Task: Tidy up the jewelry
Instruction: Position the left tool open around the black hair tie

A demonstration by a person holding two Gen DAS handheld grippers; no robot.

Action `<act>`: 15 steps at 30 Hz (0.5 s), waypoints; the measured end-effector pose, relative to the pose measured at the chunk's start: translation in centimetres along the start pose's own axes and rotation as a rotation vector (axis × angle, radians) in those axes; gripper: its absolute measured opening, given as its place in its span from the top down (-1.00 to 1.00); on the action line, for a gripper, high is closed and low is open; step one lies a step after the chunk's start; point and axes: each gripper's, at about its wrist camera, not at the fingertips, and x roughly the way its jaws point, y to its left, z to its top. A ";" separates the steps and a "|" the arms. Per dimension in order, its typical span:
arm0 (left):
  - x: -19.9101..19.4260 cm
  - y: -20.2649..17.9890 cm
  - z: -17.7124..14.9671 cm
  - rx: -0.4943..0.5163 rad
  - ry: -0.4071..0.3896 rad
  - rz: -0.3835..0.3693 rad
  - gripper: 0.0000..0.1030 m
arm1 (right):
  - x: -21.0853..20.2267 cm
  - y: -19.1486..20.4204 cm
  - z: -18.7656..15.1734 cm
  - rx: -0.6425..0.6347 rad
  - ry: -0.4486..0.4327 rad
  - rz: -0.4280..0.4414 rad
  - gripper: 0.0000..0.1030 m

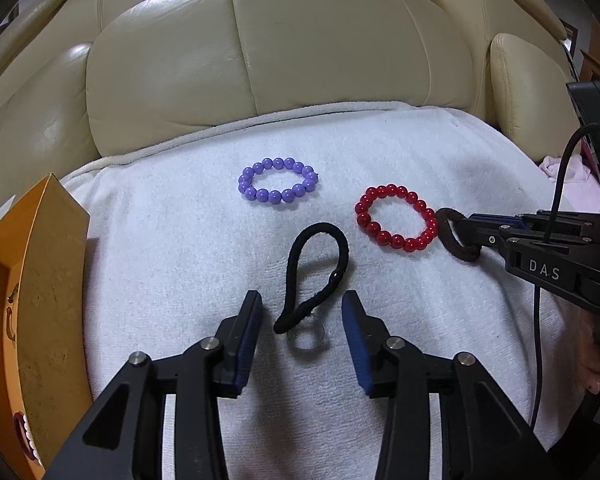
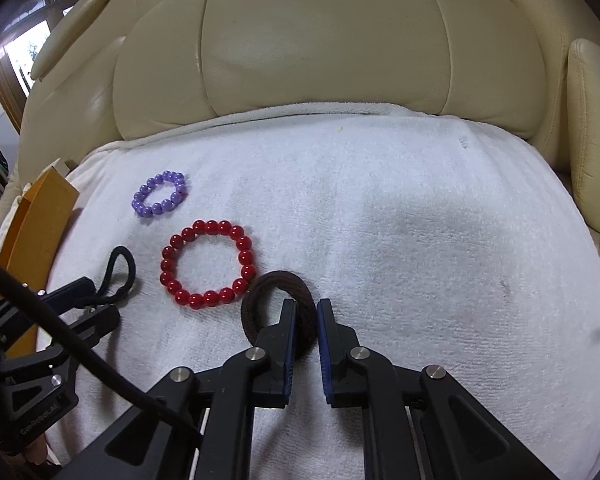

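Note:
A black hair tie (image 1: 290, 272) with a small clear ring (image 1: 306, 338) at its near end lies on the white towel (image 1: 180, 240). My left gripper (image 1: 302, 304) stands open around its near end, pads clear of it. A purple bead bracelet (image 1: 275, 197) lies further back and a red bead bracelet (image 1: 397, 241) to the right. My right gripper (image 2: 307, 308) is shut on a brown hair tie (image 2: 260, 288) that rests beside the red bead bracelet (image 2: 246, 258). The right wrist view also shows the purple bracelet (image 2: 160, 180), the black tie (image 2: 120, 268) and the left gripper (image 2: 100, 298).
An orange cardboard box (image 1: 48, 280) stands at the towel's left edge, with a dark ring and white beads (image 1: 22, 432) in it. The towel covers a cream leather sofa seat; its backrest (image 1: 260, 60) rises behind. A pink cloth (image 1: 572, 176) lies at the far right.

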 end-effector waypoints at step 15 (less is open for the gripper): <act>0.3 0.6 -0.4 -0.041 -0.004 0.036 -0.40 | 0.0 0.0 0.0 -0.009 -0.007 -0.003 0.74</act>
